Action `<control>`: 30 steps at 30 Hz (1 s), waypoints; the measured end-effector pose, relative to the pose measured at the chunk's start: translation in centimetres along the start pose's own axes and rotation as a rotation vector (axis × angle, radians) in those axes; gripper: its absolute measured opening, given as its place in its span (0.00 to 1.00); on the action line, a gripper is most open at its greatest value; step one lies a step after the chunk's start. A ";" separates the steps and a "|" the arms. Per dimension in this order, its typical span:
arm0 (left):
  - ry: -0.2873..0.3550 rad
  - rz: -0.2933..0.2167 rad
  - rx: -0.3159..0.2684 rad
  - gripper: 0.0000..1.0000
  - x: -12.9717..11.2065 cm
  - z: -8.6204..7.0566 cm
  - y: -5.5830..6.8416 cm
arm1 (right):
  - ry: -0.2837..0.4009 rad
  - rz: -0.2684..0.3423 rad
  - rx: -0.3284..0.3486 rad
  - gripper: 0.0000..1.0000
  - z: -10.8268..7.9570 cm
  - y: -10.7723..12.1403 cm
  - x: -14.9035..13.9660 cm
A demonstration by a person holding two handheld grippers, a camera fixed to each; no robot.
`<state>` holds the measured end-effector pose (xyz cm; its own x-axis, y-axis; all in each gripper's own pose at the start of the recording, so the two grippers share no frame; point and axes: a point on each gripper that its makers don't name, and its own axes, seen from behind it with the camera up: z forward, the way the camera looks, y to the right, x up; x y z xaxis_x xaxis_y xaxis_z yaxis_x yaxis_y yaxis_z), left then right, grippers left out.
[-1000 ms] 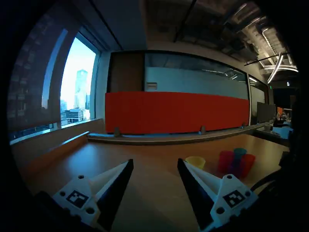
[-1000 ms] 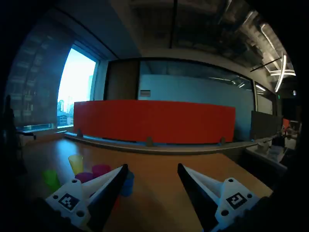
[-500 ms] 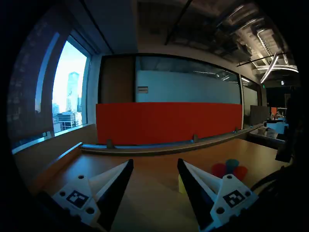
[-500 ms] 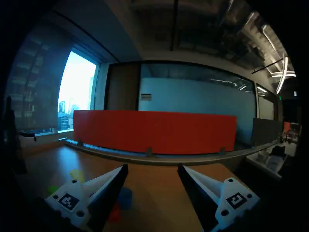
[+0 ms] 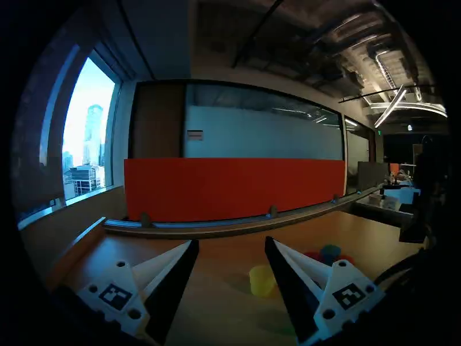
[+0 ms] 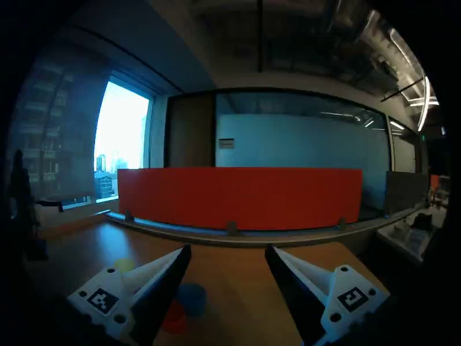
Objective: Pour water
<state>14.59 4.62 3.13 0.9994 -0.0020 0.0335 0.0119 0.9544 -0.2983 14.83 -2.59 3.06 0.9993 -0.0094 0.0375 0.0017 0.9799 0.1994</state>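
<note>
Facing a red divider (image 5: 230, 187), left gripper (image 5: 230, 240) and right gripper (image 6: 227, 248) hold jaws apart; yellow cup (image 5: 262, 281) ahead.

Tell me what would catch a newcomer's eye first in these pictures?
The long red partition across the far edge of the wooden table stands out most, with a bright window to its left. Near at hand, the left gripper and the right gripper each show two pointed fingers spread open, and a yellow cup sits on the table ahead of the left gripper.
</note>
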 end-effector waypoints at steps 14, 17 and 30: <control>-0.005 -0.003 -0.230 0.84 2.0 0.0 4.7 | -0.014 -0.017 0.287 0.99 -0.4 -5.1 0.9; 0.001 -0.009 -0.281 0.84 2.2 -0.2 5.5 | -0.023 -0.014 0.360 0.99 -0.8 -6.4 1.0; -0.087 0.051 -0.388 0.84 -0.6 -0.8 6.5 | -0.061 -0.059 0.432 0.99 -0.9 -7.4 0.4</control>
<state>14.06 10.62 0.35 0.9928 0.0842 0.0852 -0.0103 0.7687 -0.6396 15.20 -9.68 0.68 0.9938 -0.0871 0.0692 0.0291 0.8041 0.5938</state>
